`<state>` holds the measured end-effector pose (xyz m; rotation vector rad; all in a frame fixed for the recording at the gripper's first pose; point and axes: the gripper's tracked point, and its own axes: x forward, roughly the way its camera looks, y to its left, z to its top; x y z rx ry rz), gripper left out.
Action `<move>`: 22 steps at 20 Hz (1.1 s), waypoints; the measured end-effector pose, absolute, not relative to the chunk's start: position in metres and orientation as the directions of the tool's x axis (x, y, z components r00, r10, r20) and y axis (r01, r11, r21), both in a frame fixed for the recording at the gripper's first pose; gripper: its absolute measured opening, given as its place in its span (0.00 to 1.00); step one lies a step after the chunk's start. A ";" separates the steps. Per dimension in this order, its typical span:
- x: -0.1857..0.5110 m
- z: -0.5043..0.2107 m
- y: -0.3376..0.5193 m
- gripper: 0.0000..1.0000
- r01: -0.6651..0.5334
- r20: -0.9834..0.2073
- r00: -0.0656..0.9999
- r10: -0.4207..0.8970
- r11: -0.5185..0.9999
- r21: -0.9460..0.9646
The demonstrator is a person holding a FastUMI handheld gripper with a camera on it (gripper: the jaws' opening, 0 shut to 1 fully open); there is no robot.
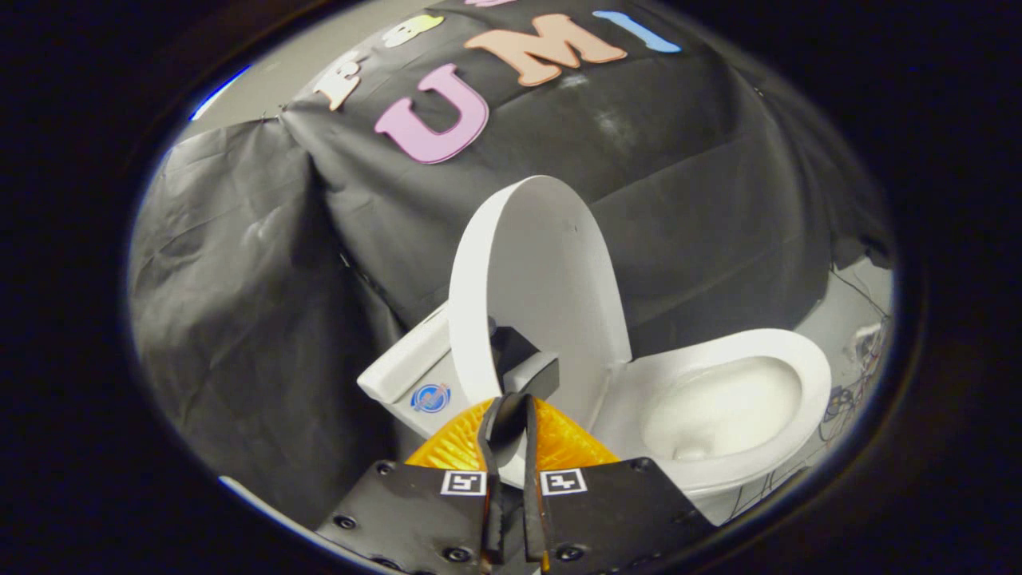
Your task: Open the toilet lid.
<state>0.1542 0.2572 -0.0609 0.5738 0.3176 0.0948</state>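
Observation:
The white toilet lid [551,271] stands raised, nearly upright, leaning back toward the tank [403,367]. The seat ring [806,359] and the white bowl [718,415] lie uncovered to the right of the fingers. My gripper [511,403] is at the lid's lower left rim. Its two fingers are pressed close together, and the rim's edge runs down in between them. A sliver of white shows in the narrow gap lower down. A dark shadow falls on the lid just beyond the fingertips.
Black cloth walls hang close behind and to the left of the toilet. A round blue sticker [430,398] marks the tank's side. Loose cables [858,383] lie on the pale floor beyond the bowl at the right.

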 end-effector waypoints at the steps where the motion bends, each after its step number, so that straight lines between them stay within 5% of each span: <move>1: 0.157 -0.059 0.261 0.10 -0.003 -0.267 0.948 0.176 0.840 0.543; 9: 0.175 -0.052 0.290 0.10 -0.048 -0.270 0.940 0.210 0.862 0.504; 12: 0.179 -0.076 0.279 0.10 0.035 -0.373 0.915 0.152 0.892 0.450; 15: 0.189 -0.053 0.279 0.10 0.009 -0.262 0.955 0.137 0.872 0.489; 22: 0.198 -0.061 0.314 0.10 -0.033 -0.292 0.939 0.184 0.891 0.453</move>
